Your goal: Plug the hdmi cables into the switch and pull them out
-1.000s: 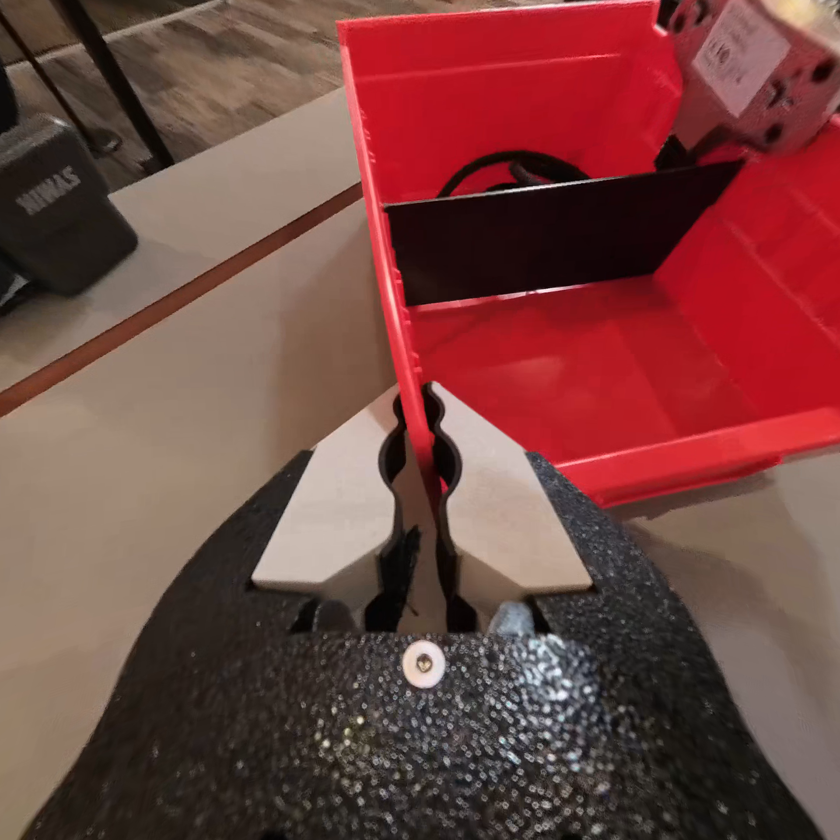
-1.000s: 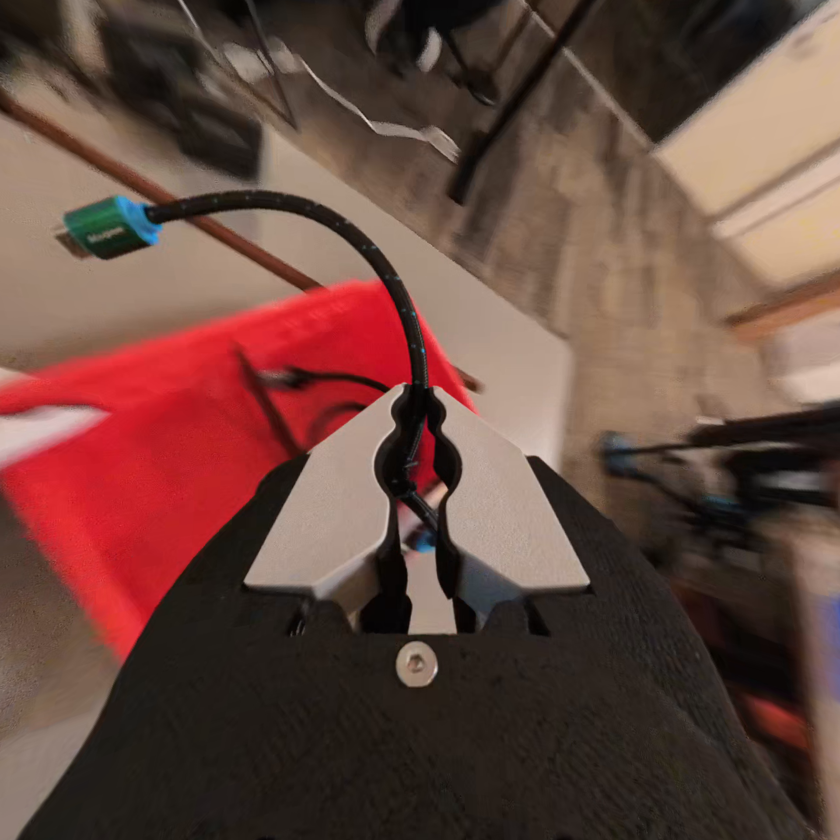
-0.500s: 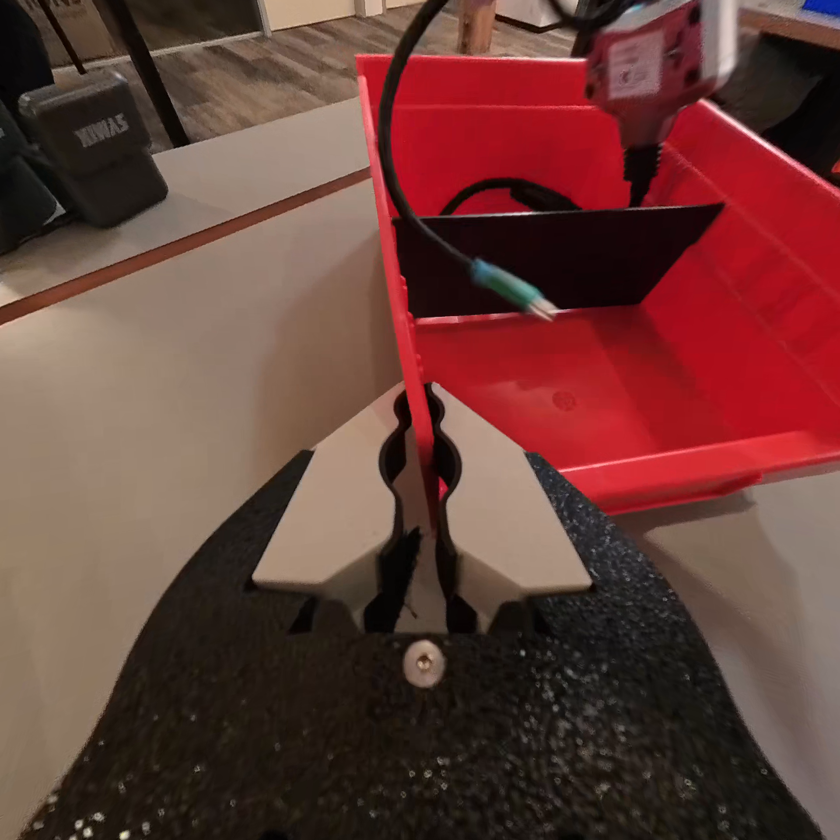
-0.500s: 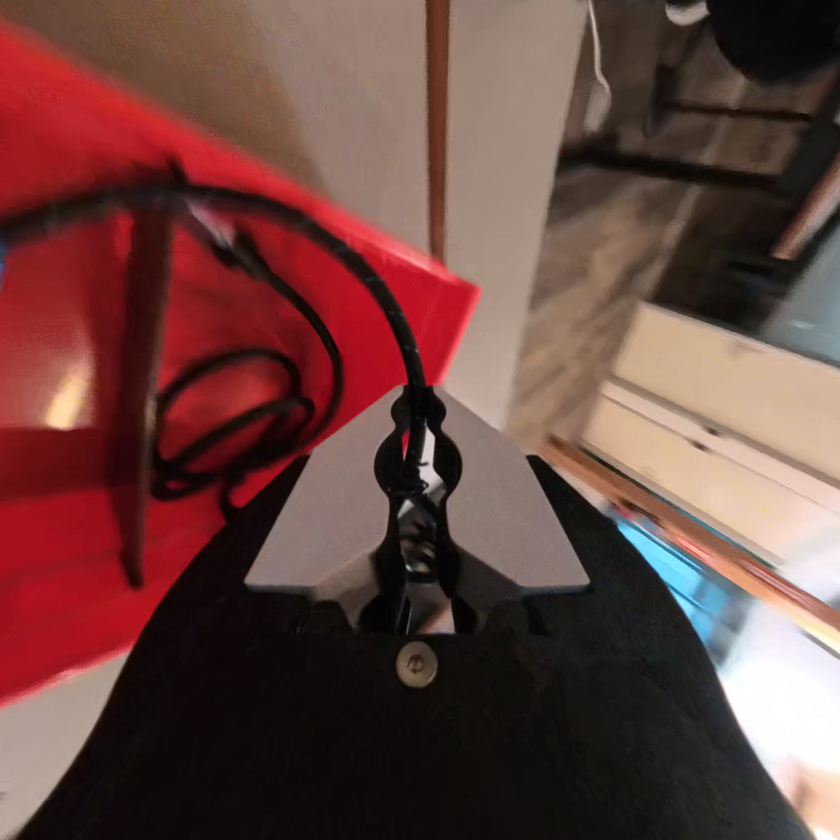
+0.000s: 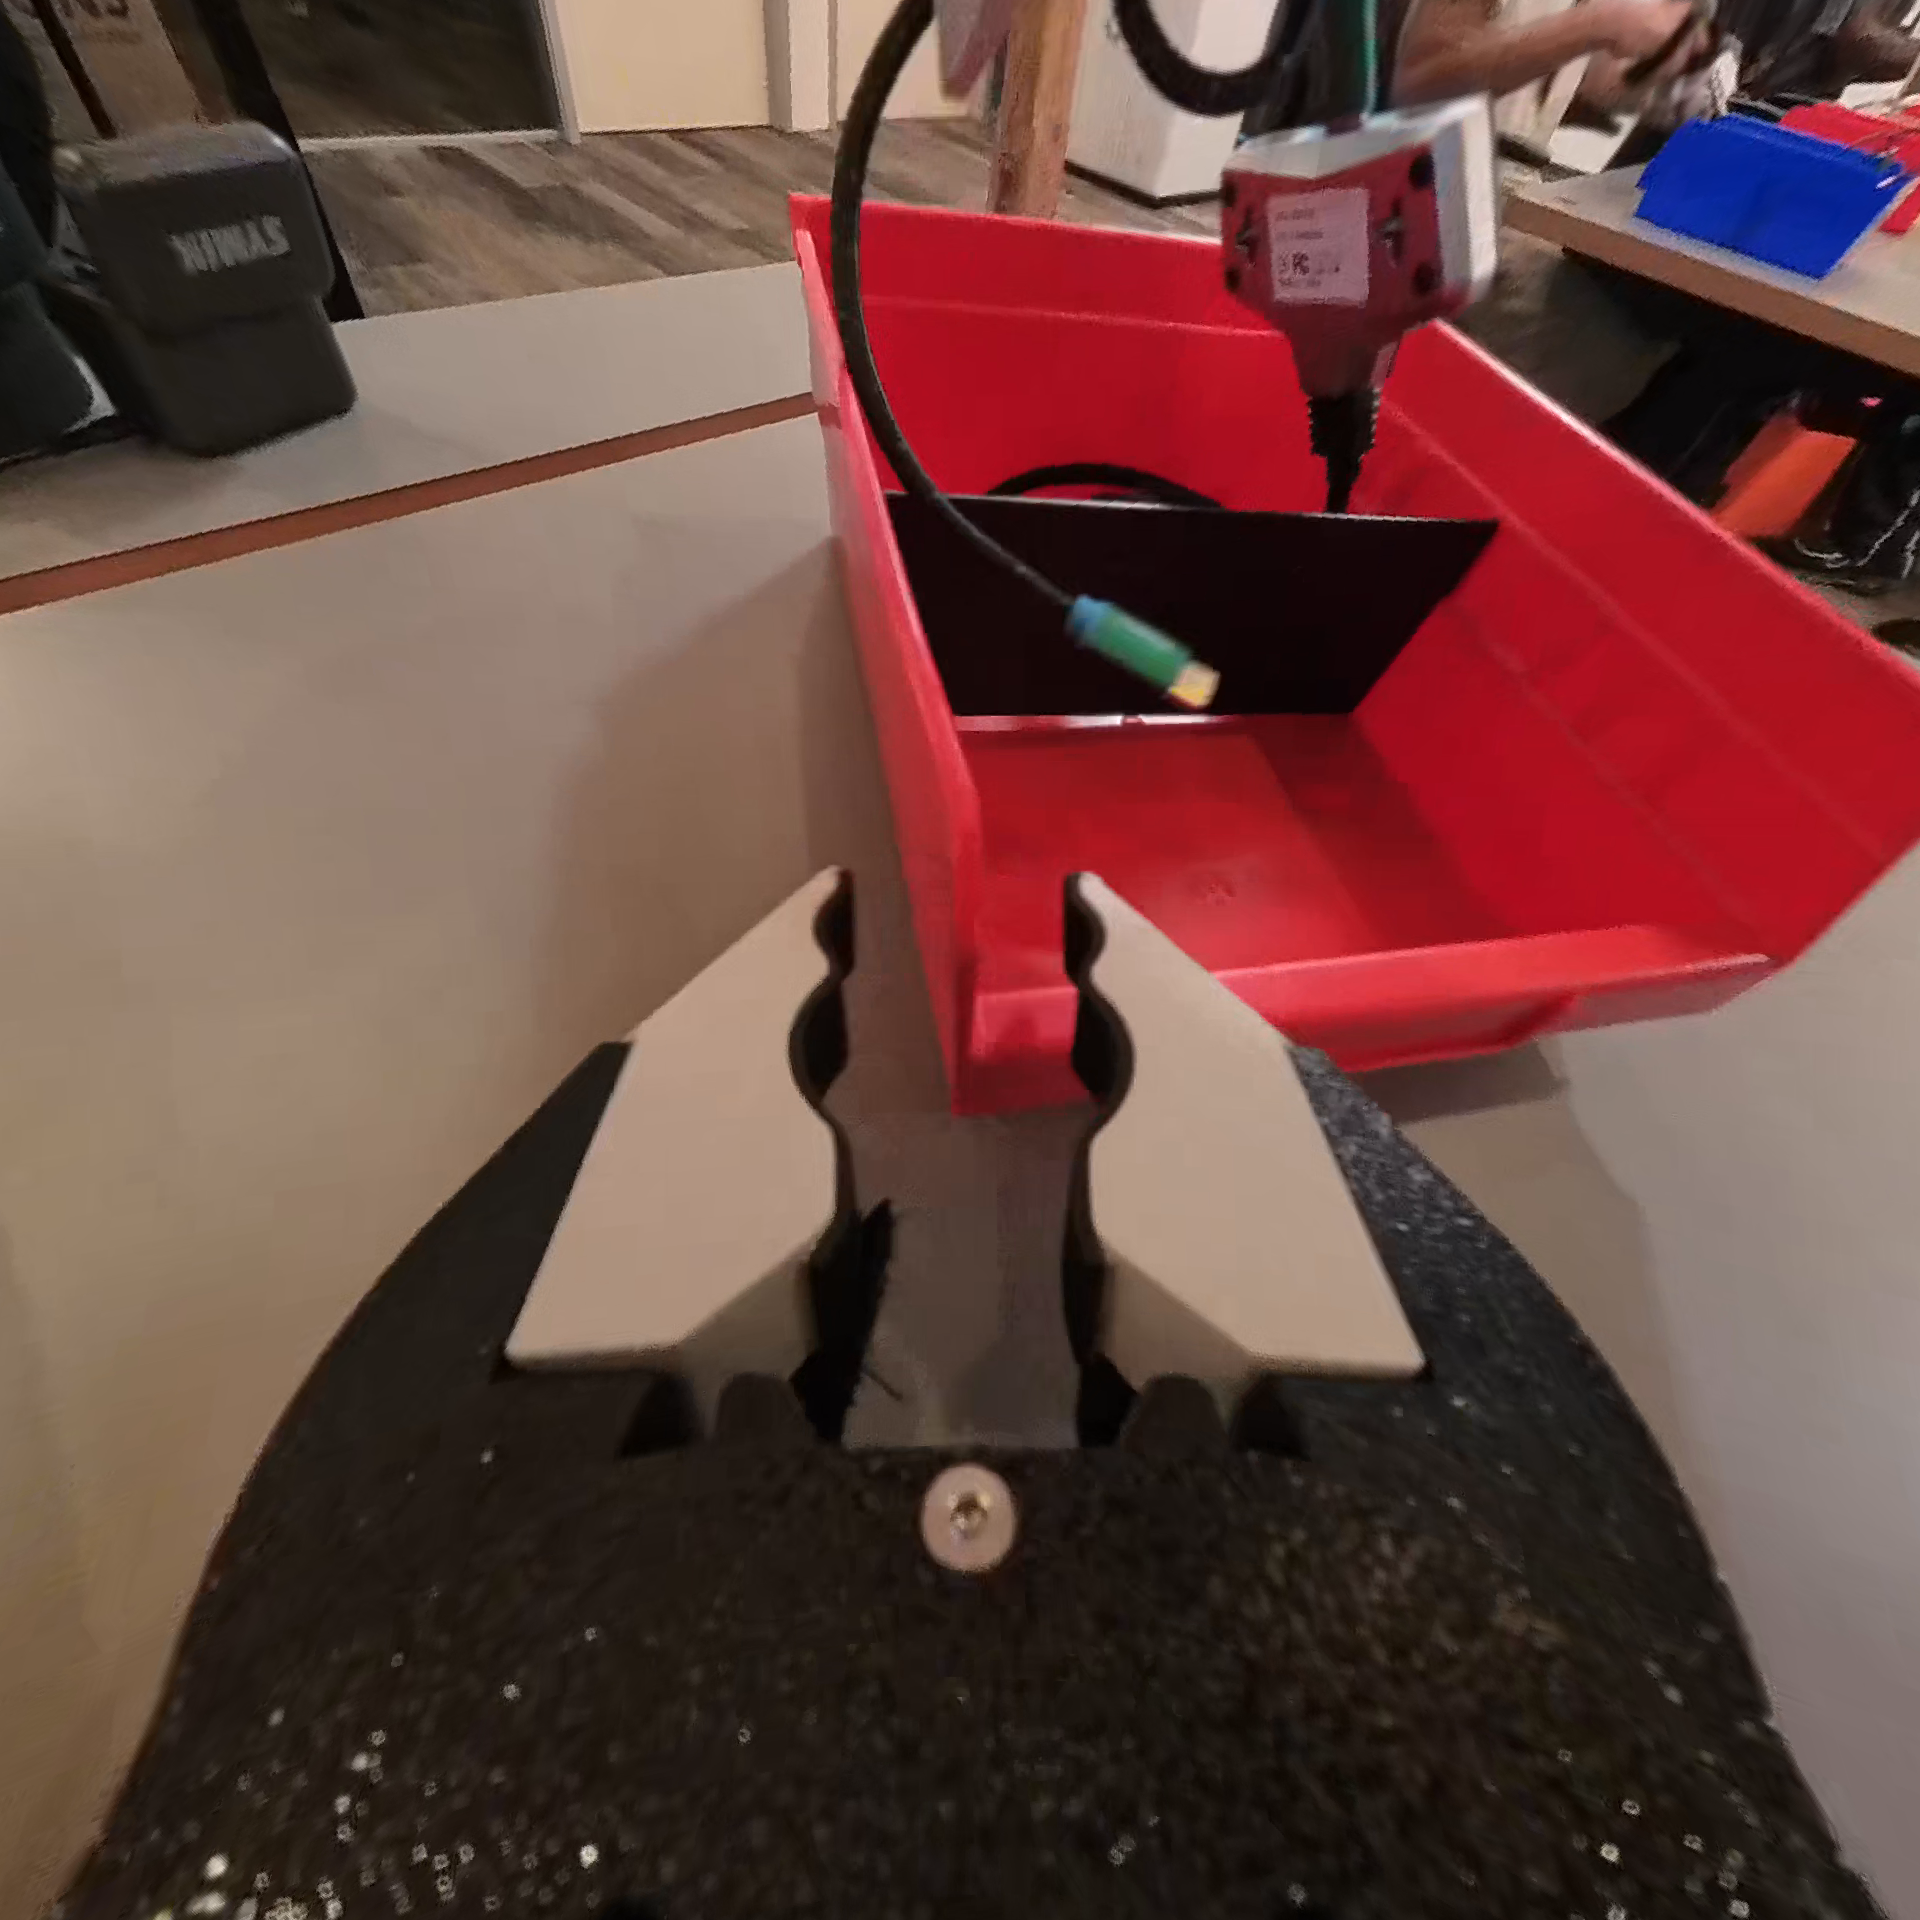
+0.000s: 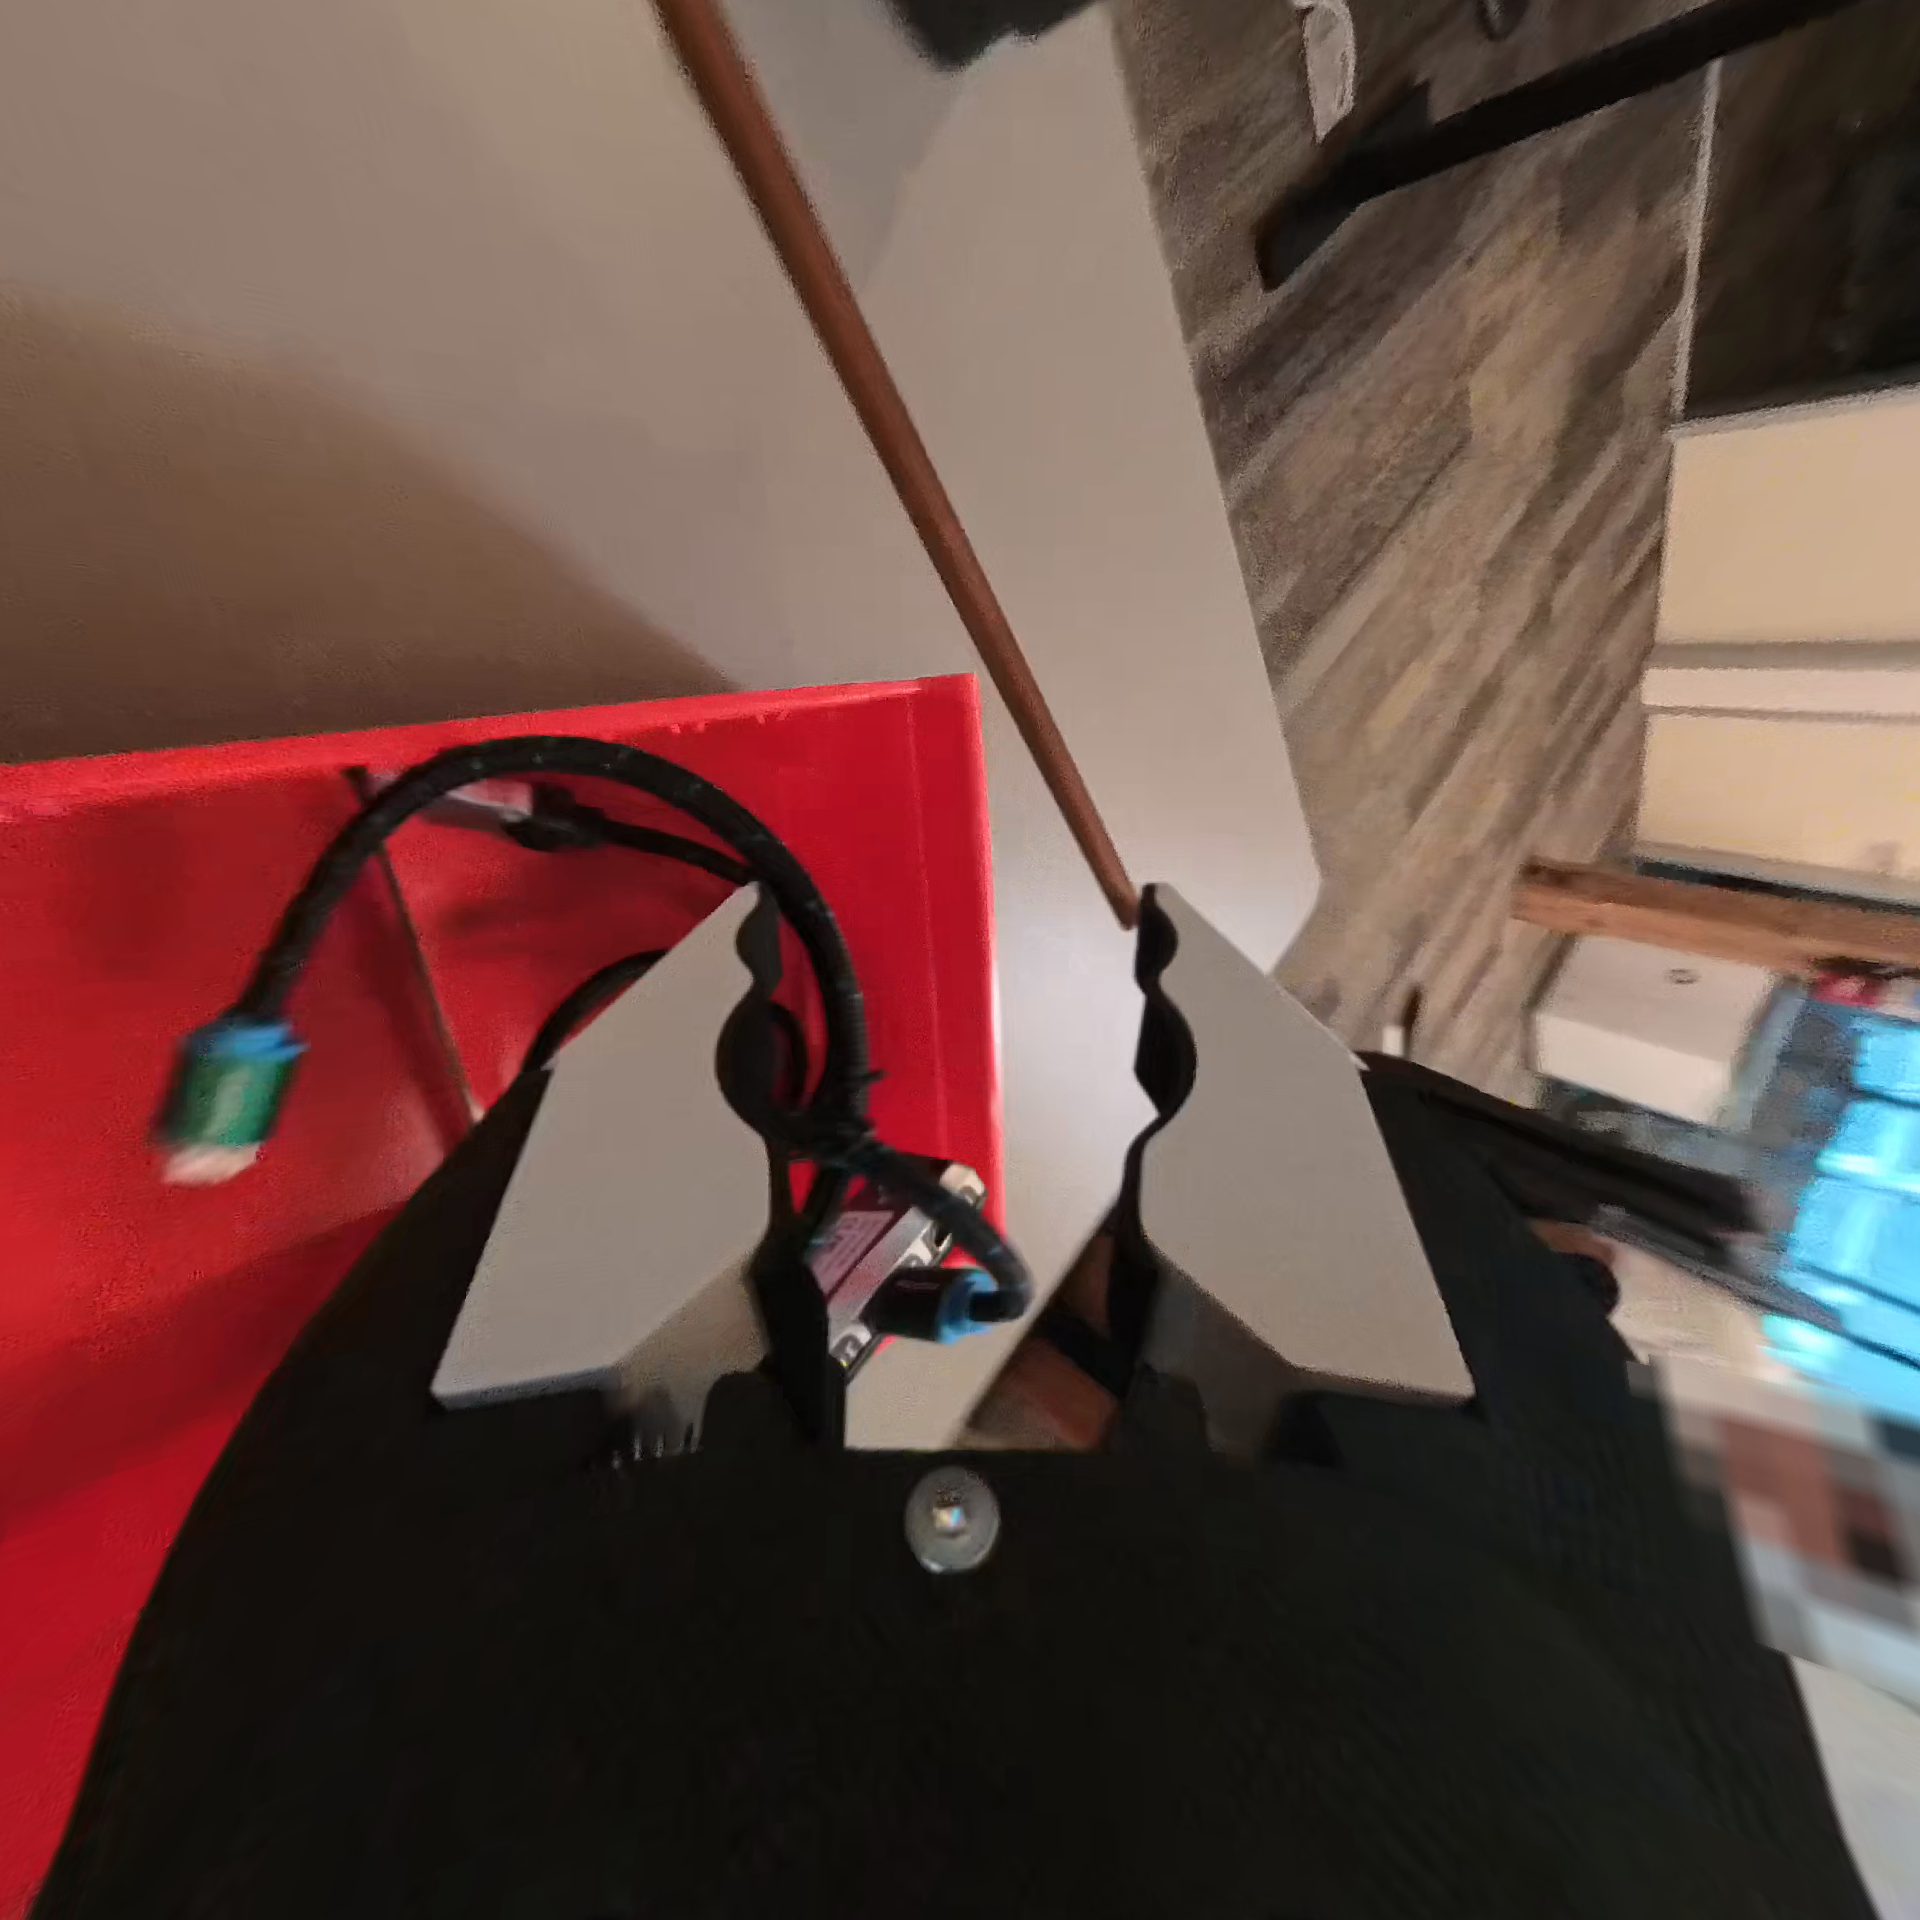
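Both tools are being held open: the left tool (image 5: 956,940) straddling the red bin's (image 5: 1621,665) corner, the right tool (image 6: 951,914) with the braided cable (image 6: 831,997) draped loose at centre frame.

A dark grey case (image 5: 203,281) is sitting at the far left on the tabletop (image 5: 416,779) and is carrying raised lettering on its front. A white sticker (image 5: 1317,247) with small print is showing on the red-and-white device (image 5: 1351,249) hanging above the red bin (image 5: 1662,665). The green plug (image 6: 223,1091) is bearing a faint mark, too blurred to make out. In the right wrist view, the small device (image 6: 868,1262) between the claw fingers is showing some print.
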Motion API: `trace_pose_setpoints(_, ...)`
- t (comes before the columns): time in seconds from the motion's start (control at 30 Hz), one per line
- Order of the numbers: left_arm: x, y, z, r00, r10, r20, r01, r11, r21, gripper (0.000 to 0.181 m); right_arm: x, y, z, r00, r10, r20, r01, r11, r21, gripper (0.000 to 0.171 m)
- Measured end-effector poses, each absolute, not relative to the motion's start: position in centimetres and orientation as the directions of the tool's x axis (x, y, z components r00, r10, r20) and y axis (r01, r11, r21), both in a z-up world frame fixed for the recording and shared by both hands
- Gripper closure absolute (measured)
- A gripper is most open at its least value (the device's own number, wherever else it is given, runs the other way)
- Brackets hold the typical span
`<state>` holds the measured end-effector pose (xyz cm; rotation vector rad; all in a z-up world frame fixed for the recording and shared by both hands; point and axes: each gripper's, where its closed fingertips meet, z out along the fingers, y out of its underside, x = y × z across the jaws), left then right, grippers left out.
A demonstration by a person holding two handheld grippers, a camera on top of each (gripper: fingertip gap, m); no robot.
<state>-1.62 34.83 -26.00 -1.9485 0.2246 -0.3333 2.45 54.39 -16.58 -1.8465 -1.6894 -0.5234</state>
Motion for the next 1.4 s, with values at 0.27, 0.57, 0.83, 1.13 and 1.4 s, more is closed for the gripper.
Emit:
trace_pose_setpoints(0.27,-3.4,29.2,-22.9,0.939,-0.343,0.037,-0.074,-0.307,-0.949,0.122,5.5,50.4,-11.4,0.535,0.818,0.211,0.692,-0.281,-0.665,0.09)
trace_pose_setpoints(0.57,-9.6,22.5,-17.4,0.981,-0.175,-0.081,-0.098,-0.086,-0.991,0.121,2.7,38.1,-5.3,0.509,0.857,0.084,0.249,-0.053,-0.967,0.095)
trace_pose_setpoints(0.83,-21.5,16.1,-18.4,0.98,0.174,-0.092,-0.074,-0.108,-0.991,0.116,-8.3,27.2,-10.8,0.419,0.886,0.199,0.003,0.218,-0.976,0.096)
trace_pose_setpoints(1.13,-35.7,11.7,-21.0,0.871,0.479,-0.108,0.002,-0.224,-0.974,0.109,-12.3,28.5,-20.7,0.447,0.893,0.055,-0.042,0.082,-0.996,0.1)
trace_pose_setpoints(1.4,-39.2,14.9,-26.5,0.925,0.375,-0.056,0.116,-0.423,-0.899,0.148,-11.9,29.0,-21.5,0.462,0.88,0.108,-0.028,0.136,-0.99,0.11)
